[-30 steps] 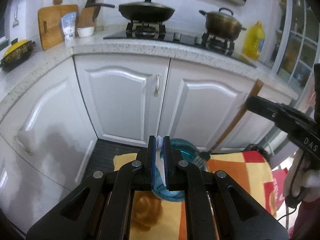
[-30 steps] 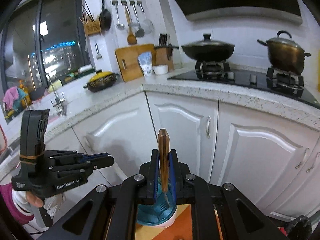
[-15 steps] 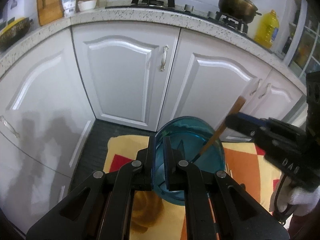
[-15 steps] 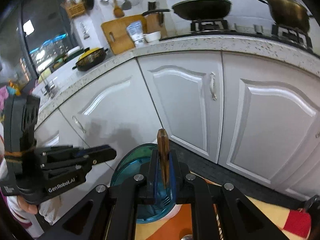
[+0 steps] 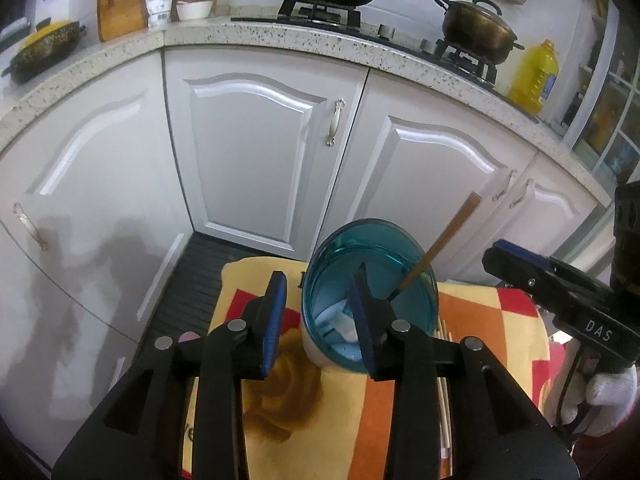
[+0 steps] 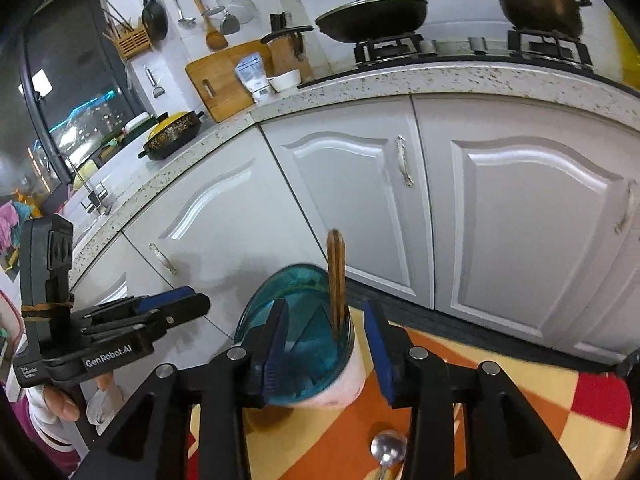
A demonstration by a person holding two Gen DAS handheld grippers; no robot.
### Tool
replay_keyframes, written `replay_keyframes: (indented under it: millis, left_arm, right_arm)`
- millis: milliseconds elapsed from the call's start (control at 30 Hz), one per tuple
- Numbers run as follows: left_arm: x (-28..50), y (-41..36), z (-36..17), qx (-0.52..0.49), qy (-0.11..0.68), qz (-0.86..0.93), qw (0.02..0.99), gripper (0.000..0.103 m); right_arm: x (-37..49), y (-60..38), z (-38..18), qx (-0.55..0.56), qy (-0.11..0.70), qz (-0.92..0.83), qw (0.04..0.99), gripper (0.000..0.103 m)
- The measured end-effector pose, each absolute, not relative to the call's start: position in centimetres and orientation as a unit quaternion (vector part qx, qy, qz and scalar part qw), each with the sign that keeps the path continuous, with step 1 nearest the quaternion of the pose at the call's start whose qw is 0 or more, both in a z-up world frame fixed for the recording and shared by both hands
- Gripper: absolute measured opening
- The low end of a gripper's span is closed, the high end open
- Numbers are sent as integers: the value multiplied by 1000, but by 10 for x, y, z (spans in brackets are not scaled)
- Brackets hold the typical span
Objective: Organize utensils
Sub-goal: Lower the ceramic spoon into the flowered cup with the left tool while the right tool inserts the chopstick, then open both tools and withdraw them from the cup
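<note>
A blue see-through cup [image 5: 370, 280] stands on an orange and yellow checked cloth [image 5: 360, 420]. My left gripper [image 5: 320, 320] hangs over the cup's near rim; its jaws are opening and grip nothing. A white and pale blue utensil [image 5: 334, 318] lies inside the cup. A wooden-handled fork [image 5: 440, 246] leans in the cup. In the right wrist view the cup [image 6: 296, 332] and the fork's handle [image 6: 336, 280] stand between the fingers of my right gripper [image 6: 326, 346]. Those jaws are opening too, and the pads are clear of the handle.
A metal spoon [image 6: 386, 448] lies on the cloth [image 6: 540, 392] near my right gripper. Pale sticks [image 5: 444, 400] lie beside the cup. White cabinet doors [image 5: 256, 152] stand close behind, under a speckled counter [image 5: 280, 36] with a pan and a pot on the stove.
Both grippers sank toward the cup and their jaws parted. The left one let go of the white utensil, the right one let go of the wooden-handled fork; both now rest in the cup.
</note>
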State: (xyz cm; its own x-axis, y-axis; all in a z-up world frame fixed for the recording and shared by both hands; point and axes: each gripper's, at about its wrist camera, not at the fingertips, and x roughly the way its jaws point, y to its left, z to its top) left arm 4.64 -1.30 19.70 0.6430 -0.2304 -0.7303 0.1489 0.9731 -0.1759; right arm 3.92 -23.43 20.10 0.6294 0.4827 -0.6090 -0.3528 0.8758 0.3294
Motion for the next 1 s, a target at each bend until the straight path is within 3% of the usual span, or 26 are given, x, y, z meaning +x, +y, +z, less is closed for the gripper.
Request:
replay_keyframes:
  millis: [300,1000]
  left_arm:
    - [8,-23,205,-34,393,-109,912,45]
    - [-51,-57,193,-19,401,-163,901,55]
  right_arm:
    - [-7,-240,203,75,364,199,907,42]
    - [-85,-292,187,90,378,130,912,44]
